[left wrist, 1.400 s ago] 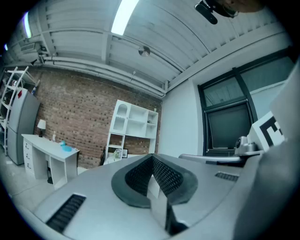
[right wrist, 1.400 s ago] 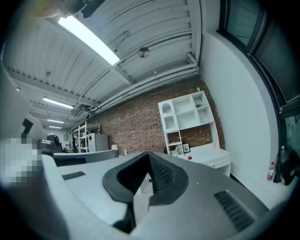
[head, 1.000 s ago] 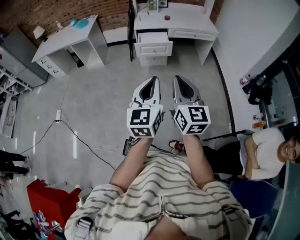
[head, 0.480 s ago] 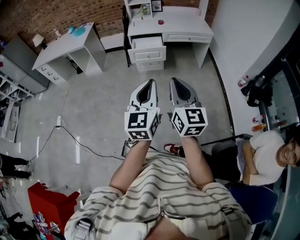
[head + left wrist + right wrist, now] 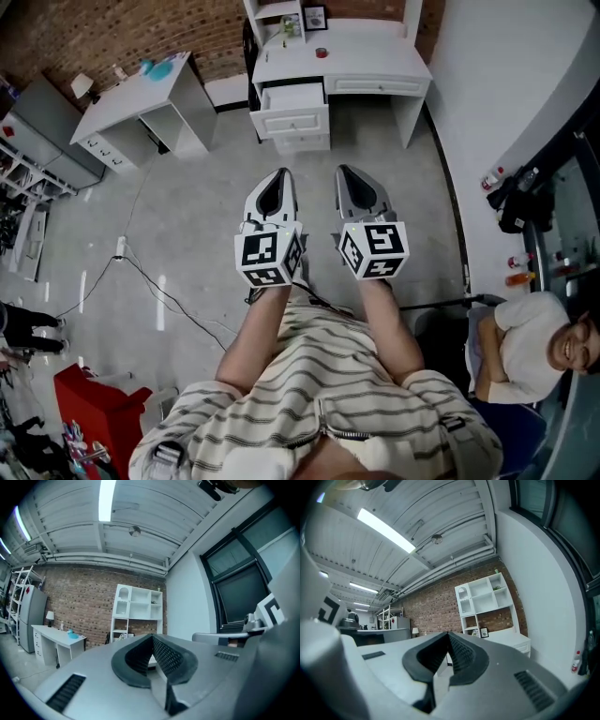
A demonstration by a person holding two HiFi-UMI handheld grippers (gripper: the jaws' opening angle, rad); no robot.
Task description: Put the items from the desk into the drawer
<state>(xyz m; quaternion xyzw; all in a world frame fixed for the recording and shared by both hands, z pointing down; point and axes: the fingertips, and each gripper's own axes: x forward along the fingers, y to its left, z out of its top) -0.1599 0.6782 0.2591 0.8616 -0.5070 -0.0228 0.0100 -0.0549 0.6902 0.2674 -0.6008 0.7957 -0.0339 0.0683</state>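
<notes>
Standing well short of the counter [image 5: 375, 58]; left gripper [image 5: 279, 176] and right gripper [image 5: 345, 173] empty, fingers together. Red item [image 5: 322, 52] sits on it, above open drawer [image 5: 293, 97]. Fingers need parting before the reach.

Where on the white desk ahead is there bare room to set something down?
The white desk looks bare on its right half, right of the small red item. Its back left corner is crowded: picture frame, shelf unit.

No legible text, it seems

Brick wall [image 5: 141, 23], grey concrete floor [image 5: 197, 216]
</notes>
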